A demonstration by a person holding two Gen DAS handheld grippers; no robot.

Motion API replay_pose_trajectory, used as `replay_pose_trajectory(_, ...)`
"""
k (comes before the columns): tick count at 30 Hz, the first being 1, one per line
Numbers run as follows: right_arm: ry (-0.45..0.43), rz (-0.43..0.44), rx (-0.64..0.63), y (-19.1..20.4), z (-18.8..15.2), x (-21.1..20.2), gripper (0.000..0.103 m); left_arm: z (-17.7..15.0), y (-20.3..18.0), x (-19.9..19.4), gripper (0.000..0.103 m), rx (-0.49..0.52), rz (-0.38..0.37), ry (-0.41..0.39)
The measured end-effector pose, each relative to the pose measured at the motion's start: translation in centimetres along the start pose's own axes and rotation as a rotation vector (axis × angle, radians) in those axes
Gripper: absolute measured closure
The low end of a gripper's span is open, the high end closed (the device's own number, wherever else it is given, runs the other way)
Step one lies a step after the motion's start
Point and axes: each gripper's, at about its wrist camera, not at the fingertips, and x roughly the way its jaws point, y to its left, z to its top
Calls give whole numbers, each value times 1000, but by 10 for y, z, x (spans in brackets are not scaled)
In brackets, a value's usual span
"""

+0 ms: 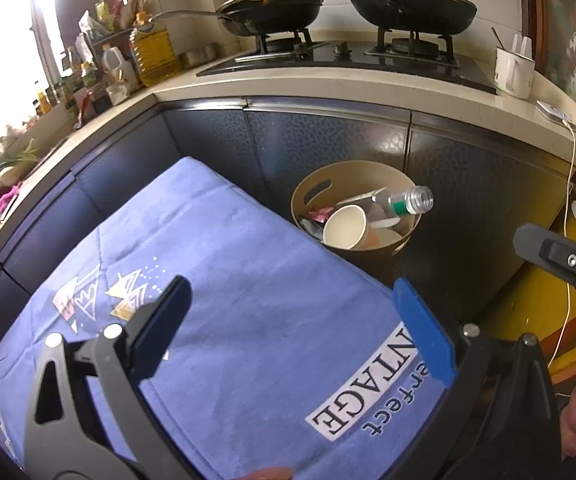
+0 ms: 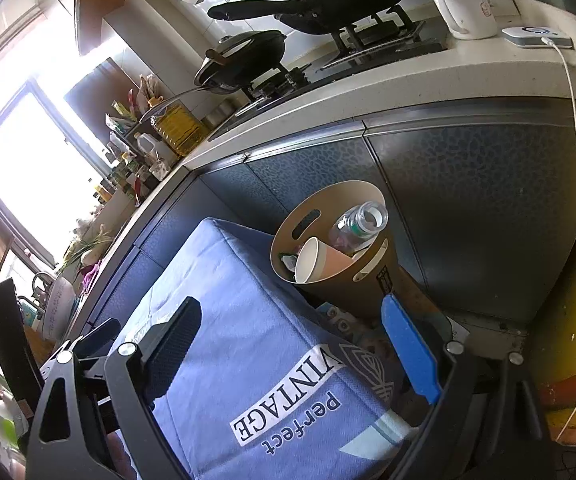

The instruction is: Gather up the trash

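**Trash collection: bin loaded, cloth surface bare in view**

Progress, judged from both views: the blue cloth [image 1: 247, 280] covering the low surface shows no loose litter on the part seen; its printed patches are pattern, not trash. The tan bin [image 1: 316, 184] already holds a paper cup [image 1: 344, 226], a clear plastic bottle [image 1: 408, 200] whose neck pokes over the rim, and assorted wrappers and scraps. The task therefore looks largely done. What may remain lies off-frame and cannot be told.

Left to right:

- Left hand-held gripper [image 1: 288, 328]: jaws spread wide, nothing between them, held above the near part of the cloth.
- Blue cloth: spans the middle of both views; its far right corner reaches the bin.
- Tan bin: beside the far right corner of the cloth, against the dark cabinet doors [image 1: 328, 136] below the worktop [image 1: 328, 88]. It lies ahead and to the right of the left tool, well apart.
- Right hand-held gripper [image 2: 292, 356]: jaws likewise spread, empty. The bin [image 2: 328, 200] lies ahead, beyond the blue finger [image 2: 408, 352], not touching.
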Motion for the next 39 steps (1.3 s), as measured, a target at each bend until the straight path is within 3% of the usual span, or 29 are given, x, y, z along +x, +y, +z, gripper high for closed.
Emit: replay_pose_trajectory(39, 28, 10, -15, 10, -2, 12, 14, -5, 7, 7, 6, -41, -13, 21)
